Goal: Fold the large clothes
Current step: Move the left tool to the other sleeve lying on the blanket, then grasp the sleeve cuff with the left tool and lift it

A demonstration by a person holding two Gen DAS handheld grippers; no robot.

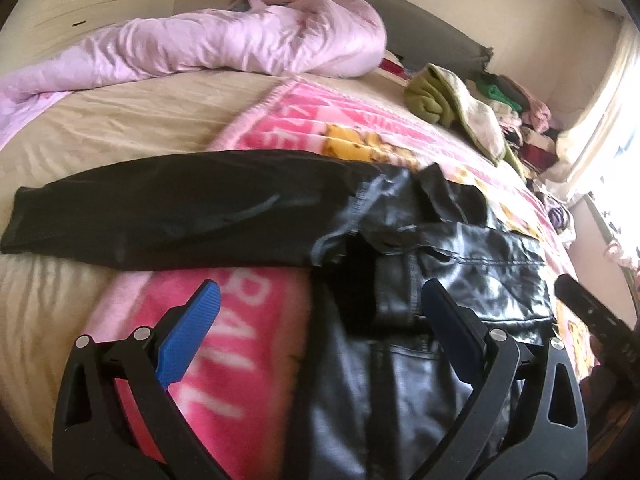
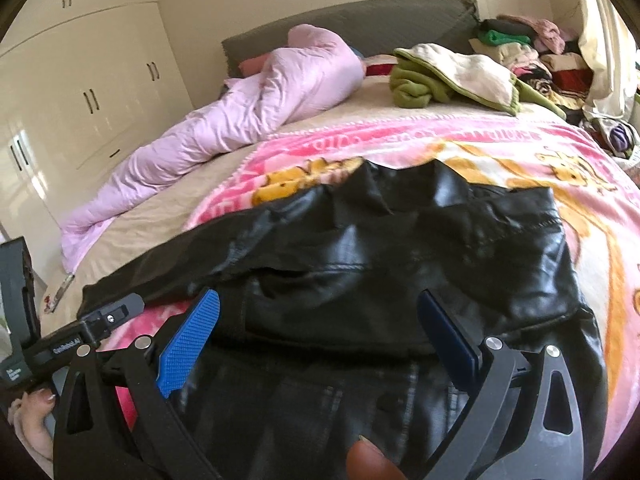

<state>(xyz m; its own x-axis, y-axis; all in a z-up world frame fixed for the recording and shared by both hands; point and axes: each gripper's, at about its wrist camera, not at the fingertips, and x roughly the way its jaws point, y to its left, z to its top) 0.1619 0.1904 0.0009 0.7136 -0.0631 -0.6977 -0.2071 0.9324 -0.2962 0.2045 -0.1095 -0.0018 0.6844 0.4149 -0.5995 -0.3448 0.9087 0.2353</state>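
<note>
A black leather jacket (image 1: 440, 264) lies on a pink cartoon blanket (image 1: 304, 120) on the bed. One sleeve (image 1: 168, 212) stretches out to the left. My left gripper (image 1: 320, 312) is open and empty, hovering over the jacket's left part, its left blue pad (image 1: 192, 336) above the pink blanket. In the right wrist view the jacket (image 2: 400, 248) fills the middle, folded across itself. My right gripper (image 2: 320, 320) is open and empty just above the jacket's near part. The left gripper's body (image 2: 72, 340) shows at the left edge there.
A crumpled lilac duvet (image 2: 224, 120) lies along the bed's far left. A green and cream garment (image 2: 448, 76) and a pile of clothes (image 2: 532, 52) sit at the far right by the headboard (image 2: 360, 20). Cream wardrobes (image 2: 80, 80) stand on the left.
</note>
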